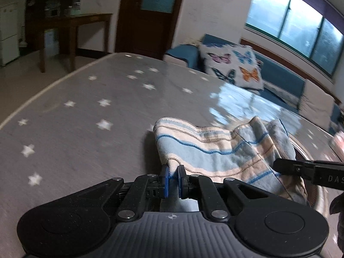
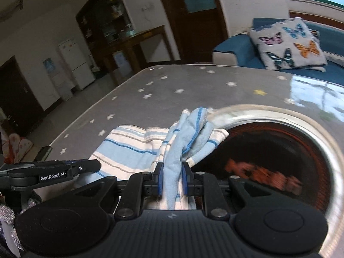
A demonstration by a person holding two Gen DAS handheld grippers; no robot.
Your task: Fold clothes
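A striped cloth (image 1: 215, 150) in pale blue, cream and brown lies bunched on the grey star-patterned table (image 1: 86, 118). My left gripper (image 1: 173, 177) is shut on its near left edge. My right gripper (image 2: 173, 177) is shut on a bunched fold of the same cloth (image 2: 133, 148). The right gripper's finger shows at the right of the left wrist view (image 1: 309, 169). The left gripper's finger shows at the left of the right wrist view (image 2: 56, 169). The cloth stretches between the two grippers, part resting on the table.
A round recessed heater with a metal rim (image 2: 279, 116) sits in the table right of the cloth. A blue sofa (image 1: 279, 77) with a butterfly cushion (image 1: 234, 64) stands behind the table. A wooden desk (image 1: 71, 28) and door are farther back.
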